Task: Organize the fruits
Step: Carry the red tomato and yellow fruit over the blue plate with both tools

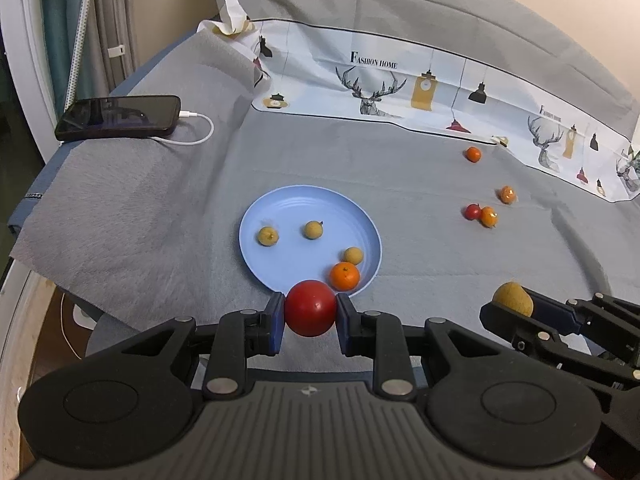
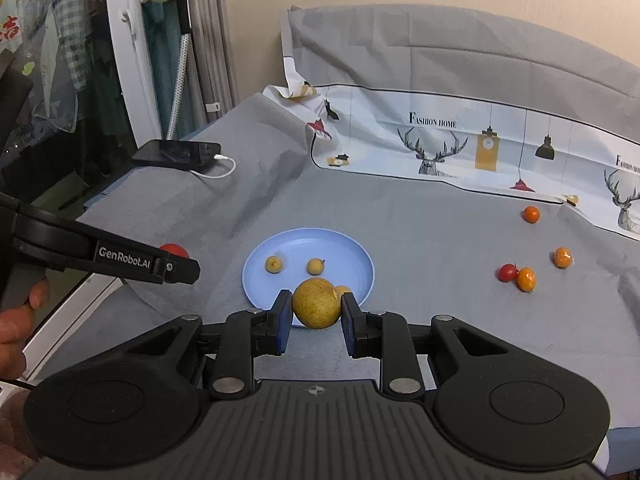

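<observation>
Left hand-held gripper point(image 1: 310, 309) pinches a tomato point(image 1: 310, 308), right hand-held gripper point(image 2: 316, 309) pinches a longan point(image 2: 316, 303), both near the plate point(image 1: 288, 208); next, spreading each over it seems due.

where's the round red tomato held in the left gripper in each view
Left wrist view: round red tomato at lower centre, clamped in the left gripper.
Right wrist view: only its top peeks out at mid-left.
Shared landmark: round light-blue plate on the grey cloth.
</observation>
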Motion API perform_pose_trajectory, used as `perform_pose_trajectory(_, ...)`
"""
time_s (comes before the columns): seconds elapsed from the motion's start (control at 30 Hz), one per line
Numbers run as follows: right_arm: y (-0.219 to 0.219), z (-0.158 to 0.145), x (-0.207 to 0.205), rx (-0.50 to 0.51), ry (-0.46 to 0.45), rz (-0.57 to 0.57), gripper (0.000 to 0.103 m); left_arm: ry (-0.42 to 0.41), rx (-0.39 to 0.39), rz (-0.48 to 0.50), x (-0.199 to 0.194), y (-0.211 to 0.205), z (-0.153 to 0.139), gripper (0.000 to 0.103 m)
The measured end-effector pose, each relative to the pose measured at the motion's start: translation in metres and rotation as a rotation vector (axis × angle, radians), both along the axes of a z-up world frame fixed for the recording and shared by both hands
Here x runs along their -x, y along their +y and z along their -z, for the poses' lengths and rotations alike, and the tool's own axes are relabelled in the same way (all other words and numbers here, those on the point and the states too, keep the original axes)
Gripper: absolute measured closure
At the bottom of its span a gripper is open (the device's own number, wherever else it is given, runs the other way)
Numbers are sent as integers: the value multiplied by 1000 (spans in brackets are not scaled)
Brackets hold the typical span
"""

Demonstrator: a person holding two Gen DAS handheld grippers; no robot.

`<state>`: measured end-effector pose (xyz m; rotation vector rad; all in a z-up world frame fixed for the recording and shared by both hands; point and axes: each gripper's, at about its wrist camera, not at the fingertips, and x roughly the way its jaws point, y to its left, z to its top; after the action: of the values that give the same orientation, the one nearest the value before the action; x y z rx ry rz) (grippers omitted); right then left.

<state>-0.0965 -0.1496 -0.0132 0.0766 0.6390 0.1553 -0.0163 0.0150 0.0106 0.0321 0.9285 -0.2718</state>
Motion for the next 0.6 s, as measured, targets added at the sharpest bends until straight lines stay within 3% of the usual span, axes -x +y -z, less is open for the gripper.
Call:
perform_pose_trajectory(0.33,-1,26,-45,-15,72,-1,76,47,-24,-14,-52,-11,20,74)
perform_pose_trajectory(0.6,3,58,-104,-33,141,-5,76,110,-71,-20,-112,-25,58,74)
